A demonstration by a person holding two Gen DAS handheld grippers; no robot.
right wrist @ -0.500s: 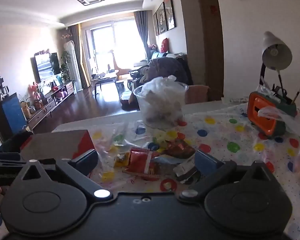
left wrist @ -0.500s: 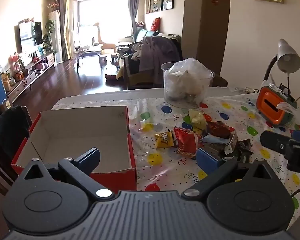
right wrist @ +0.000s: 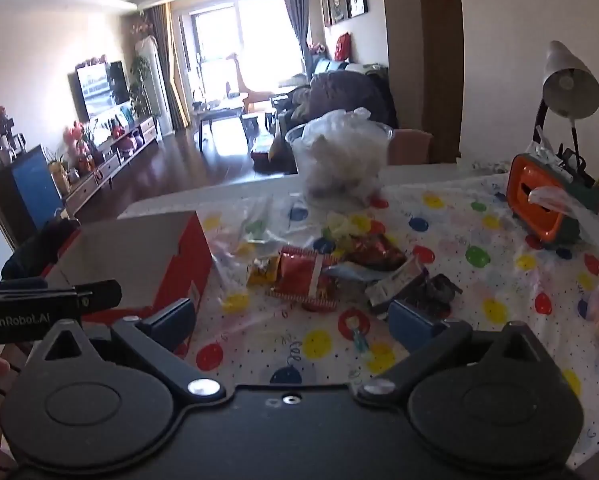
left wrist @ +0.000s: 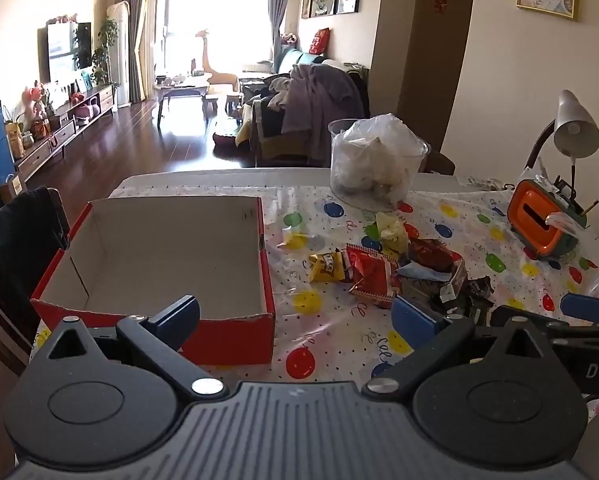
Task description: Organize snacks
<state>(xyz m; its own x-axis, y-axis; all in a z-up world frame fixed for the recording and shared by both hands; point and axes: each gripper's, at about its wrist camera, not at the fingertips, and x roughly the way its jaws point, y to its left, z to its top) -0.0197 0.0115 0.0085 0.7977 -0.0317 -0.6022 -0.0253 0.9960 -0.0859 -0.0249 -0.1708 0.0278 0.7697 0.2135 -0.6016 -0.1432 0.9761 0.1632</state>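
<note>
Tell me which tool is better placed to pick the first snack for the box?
Probably right. The right tool is open and faces the snacks directly; the left tool, also open, sits in front of the box, snacks off to its right.

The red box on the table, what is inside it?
The red box looks empty: bare cardboard floor and walls show in the left wrist view. The near corner is hidden behind the claw finger.

Left tongs [left wrist: 295, 314] wide; red box [left wrist: 155, 256] apparently empty; snacks [left wrist: 395, 270] beside.
</note>
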